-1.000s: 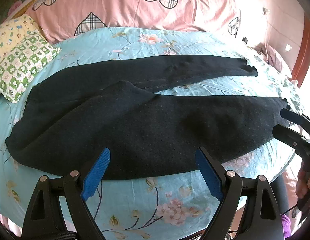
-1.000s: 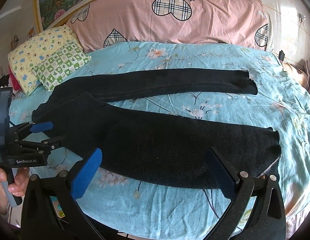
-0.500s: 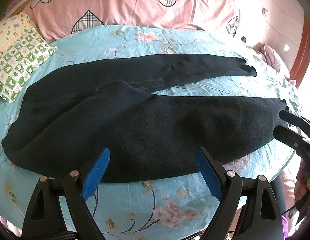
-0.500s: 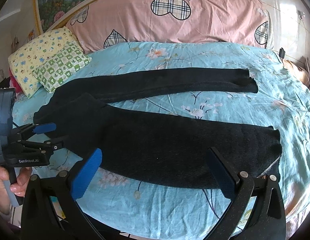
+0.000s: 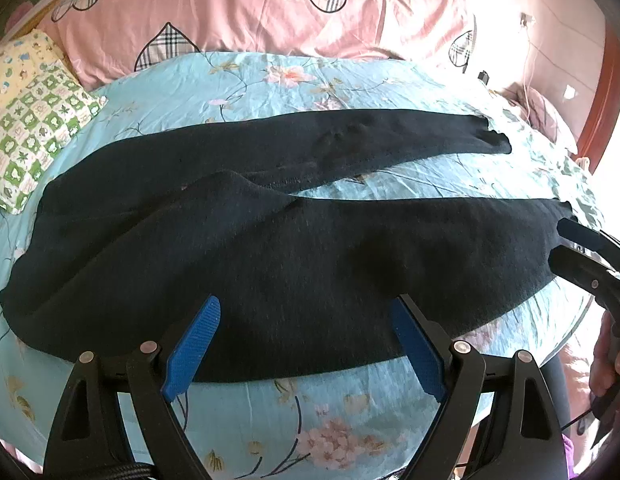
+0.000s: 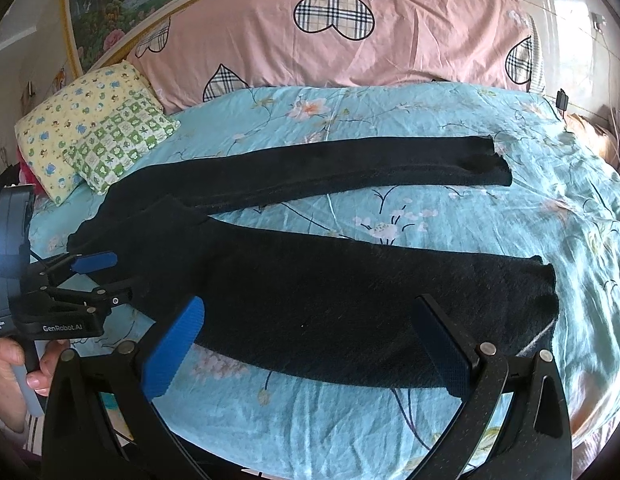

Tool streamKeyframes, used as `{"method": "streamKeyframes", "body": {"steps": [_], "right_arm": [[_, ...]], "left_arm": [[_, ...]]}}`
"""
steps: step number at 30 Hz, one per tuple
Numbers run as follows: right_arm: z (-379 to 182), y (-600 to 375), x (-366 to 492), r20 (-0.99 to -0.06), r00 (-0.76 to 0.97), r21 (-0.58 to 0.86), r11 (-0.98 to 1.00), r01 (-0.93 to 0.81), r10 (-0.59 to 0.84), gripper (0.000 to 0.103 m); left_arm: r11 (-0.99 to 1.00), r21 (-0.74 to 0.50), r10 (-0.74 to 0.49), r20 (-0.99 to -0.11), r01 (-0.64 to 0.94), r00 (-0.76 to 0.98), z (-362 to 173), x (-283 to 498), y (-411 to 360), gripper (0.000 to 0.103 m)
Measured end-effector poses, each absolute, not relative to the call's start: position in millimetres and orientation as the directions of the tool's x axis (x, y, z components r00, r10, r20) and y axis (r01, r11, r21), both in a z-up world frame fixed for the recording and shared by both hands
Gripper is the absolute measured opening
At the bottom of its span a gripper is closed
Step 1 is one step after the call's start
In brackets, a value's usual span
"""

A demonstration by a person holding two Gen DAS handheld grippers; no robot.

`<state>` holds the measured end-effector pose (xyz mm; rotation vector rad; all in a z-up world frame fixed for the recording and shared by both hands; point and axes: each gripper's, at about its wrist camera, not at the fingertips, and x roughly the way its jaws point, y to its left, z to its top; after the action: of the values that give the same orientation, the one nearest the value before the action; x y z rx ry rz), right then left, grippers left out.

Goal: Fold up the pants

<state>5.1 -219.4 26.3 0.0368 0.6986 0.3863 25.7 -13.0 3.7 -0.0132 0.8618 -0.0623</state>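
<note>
Black pants (image 5: pixel 294 248) flat on blue sheet (image 5: pixel 310 420), legs spread apart, waist toward pillow (image 6: pixel 110 140). L gripper (image 5: pixel 306 332) wide open over near leg, nothing held. R gripper (image 6: pixel 310 332) likewise open, near cuff; contact w/ cloth unclear, probably none.

Left hand-held gripper (image 5: pixel 306 344) jaws wide apart, level. Right hand-held gripper (image 6: pixel 310 344) jaws wide apart, level.

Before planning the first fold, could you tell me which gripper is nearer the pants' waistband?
Left. The left gripper sits at the waistband end of the pants; the right gripper is at the near leg's cuff, the opposite end.
</note>
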Motion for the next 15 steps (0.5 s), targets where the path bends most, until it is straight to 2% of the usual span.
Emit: {"method": "streamKeyframes", "body": {"steps": [15], "right_arm": [[33,-238,31,-0.616,0.690,0.218,0.924,-0.314,0.380,0.103]], "left_arm": [[0.998,-0.033,-0.060,-0.756,0.053,0.652,12,54,-12,0.088]]}}
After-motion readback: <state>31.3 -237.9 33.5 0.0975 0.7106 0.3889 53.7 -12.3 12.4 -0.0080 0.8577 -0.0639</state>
